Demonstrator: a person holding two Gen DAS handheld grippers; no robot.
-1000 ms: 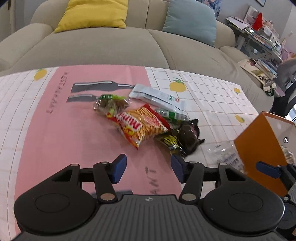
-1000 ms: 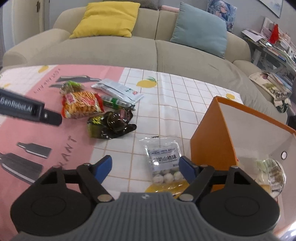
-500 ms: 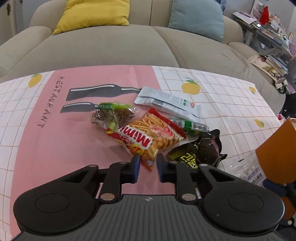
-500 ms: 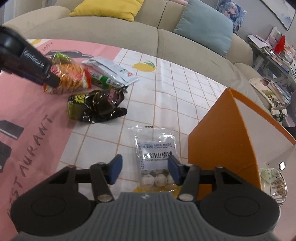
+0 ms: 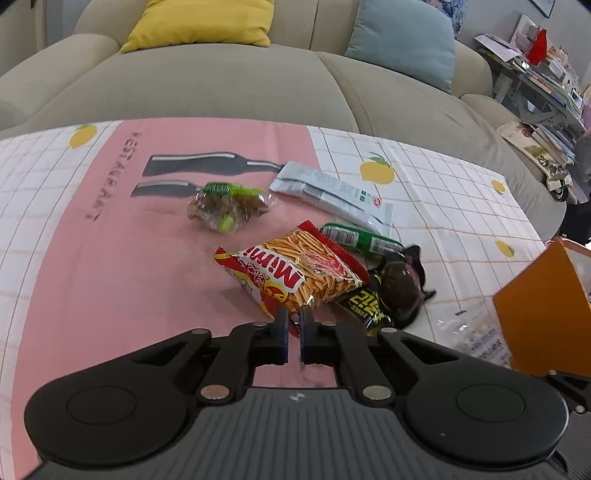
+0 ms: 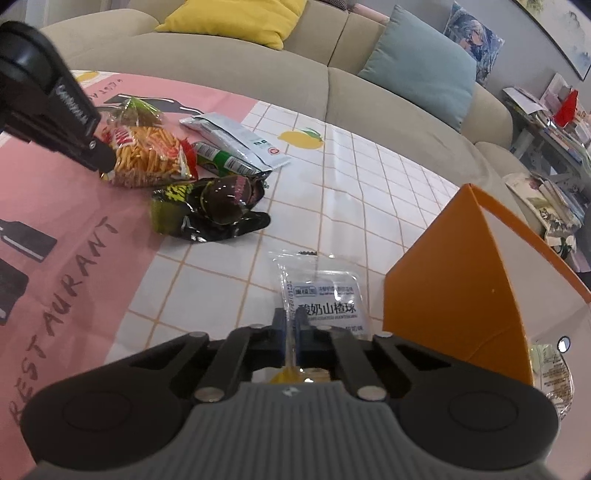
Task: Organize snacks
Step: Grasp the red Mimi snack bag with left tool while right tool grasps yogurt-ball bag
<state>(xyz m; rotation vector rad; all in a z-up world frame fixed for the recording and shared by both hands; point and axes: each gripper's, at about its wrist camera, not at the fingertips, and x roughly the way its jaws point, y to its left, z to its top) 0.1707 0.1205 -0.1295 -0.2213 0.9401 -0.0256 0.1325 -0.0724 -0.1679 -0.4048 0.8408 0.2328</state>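
My left gripper (image 5: 293, 334) is shut on the near corner of the red Mimi chips bag (image 5: 295, 275), which tilts up off the pink cloth; that bag also shows in the right wrist view (image 6: 147, 155). My right gripper (image 6: 291, 332) is shut on the edge of the clear bag of white candy balls (image 6: 325, 299), next to the orange box (image 6: 454, 291). A black and yellow packet (image 6: 210, 206), a green packet (image 6: 221, 160), a grey-white pouch (image 6: 236, 138) and a clear bag of brown snacks (image 5: 227, 206) lie on the cloth.
The orange box (image 5: 535, 302) stands open at the table's right, with a wrapped snack (image 6: 552, 373) inside. A beige sofa (image 5: 229, 81) with a yellow cushion (image 5: 199, 22) and a blue cushion (image 5: 402, 44) runs behind the table. A cluttered desk (image 5: 543, 70) stands far right.
Both grippers went from open to shut. The left closed on the chips bag corner and lifted it. The right moved down and closed on the candy-ball bag.
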